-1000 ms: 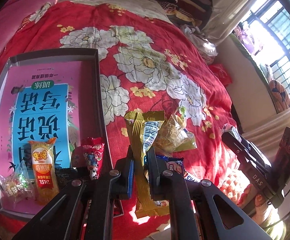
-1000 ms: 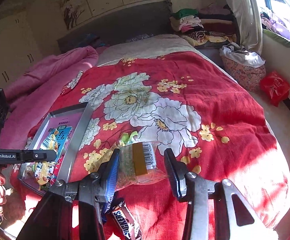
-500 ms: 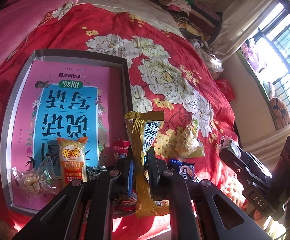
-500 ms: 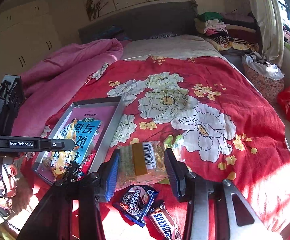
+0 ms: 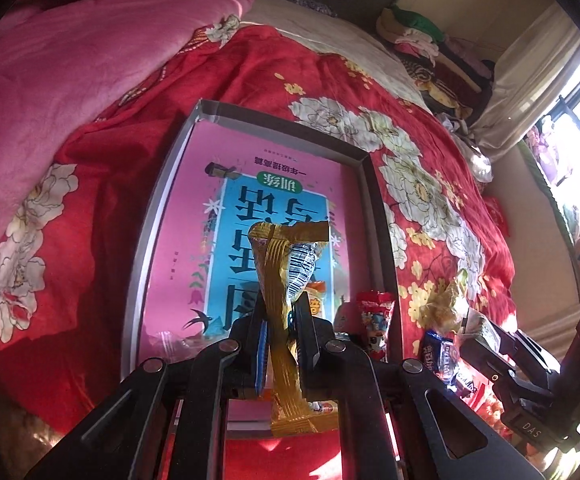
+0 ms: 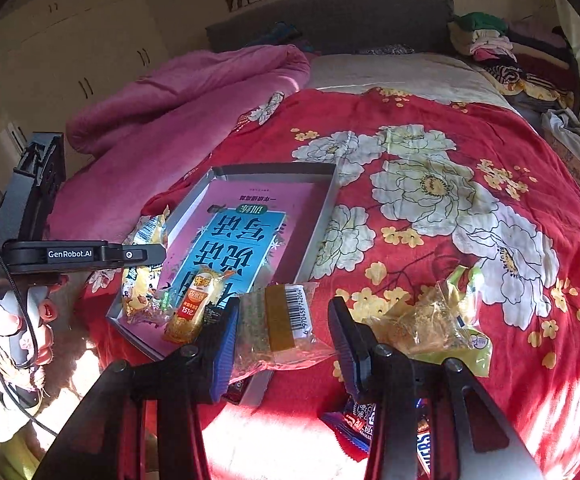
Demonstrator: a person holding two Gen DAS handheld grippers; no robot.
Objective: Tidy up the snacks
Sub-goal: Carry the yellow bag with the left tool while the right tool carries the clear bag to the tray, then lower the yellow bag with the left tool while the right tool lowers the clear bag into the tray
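Left wrist view: the left gripper [image 5: 281, 330], low in the frame's centre, is clamped on a gold snack packet [image 5: 279, 280] that stands upright above the grey tray [image 5: 145, 240] with its pink-and-blue book cover [image 5: 249, 184].

Right wrist view: the right gripper [image 6: 283, 330], bottom centre, pinches a clear barcoded snack bag [image 6: 277, 326] over the tray's near right corner. A loose yellow bag [image 6: 430, 328] lies right of it on the red floral bedspread [image 6: 470, 240].

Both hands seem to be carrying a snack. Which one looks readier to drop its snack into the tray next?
Left, probably. The left gripper is shut on a gold packet already over the tray. The right gripper holds a clear packet only at the tray's near corner.
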